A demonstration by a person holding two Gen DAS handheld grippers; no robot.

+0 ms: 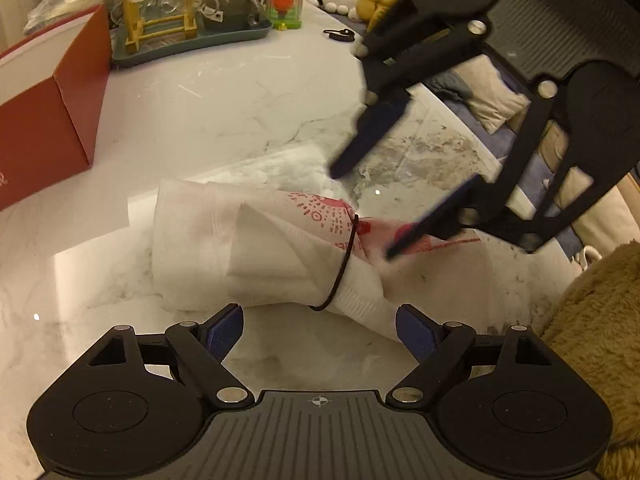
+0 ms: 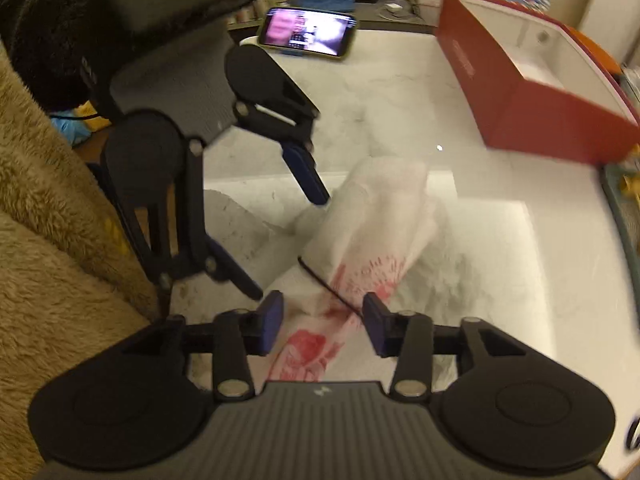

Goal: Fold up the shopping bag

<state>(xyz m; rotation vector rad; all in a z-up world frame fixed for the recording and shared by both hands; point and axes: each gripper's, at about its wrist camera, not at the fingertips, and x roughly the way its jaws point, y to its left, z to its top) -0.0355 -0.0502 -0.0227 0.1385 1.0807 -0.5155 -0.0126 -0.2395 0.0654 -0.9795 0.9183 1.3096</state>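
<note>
The shopping bag [image 1: 240,248] is a rolled white bundle with red print, lying on the marble table [image 1: 208,112]. A thin black elastic band [image 1: 344,264] loops around it near the printed end. My left gripper [image 1: 320,316] stands open just in front of the bundle, one blue pad on each side of its narrow white end, neither pressing it. My right gripper [image 1: 365,213] hovers over the red-printed tail with its jaws apart. In the right wrist view its gripper [image 2: 322,298] straddles the printed end of the bag [image 2: 380,208] and the band [image 2: 320,278]. The left gripper [image 2: 289,247] is at the left.
An open red box [image 1: 44,120] [image 2: 540,92] stands beside the bag. A green tray [image 1: 192,46] of glassware, a small orange toy [image 1: 284,8] and a black clip [image 1: 340,35] sit at the back. A lit phone [image 2: 308,32] leans at the table's edge. Brown fuzzy fabric [image 2: 48,240] borders it.
</note>
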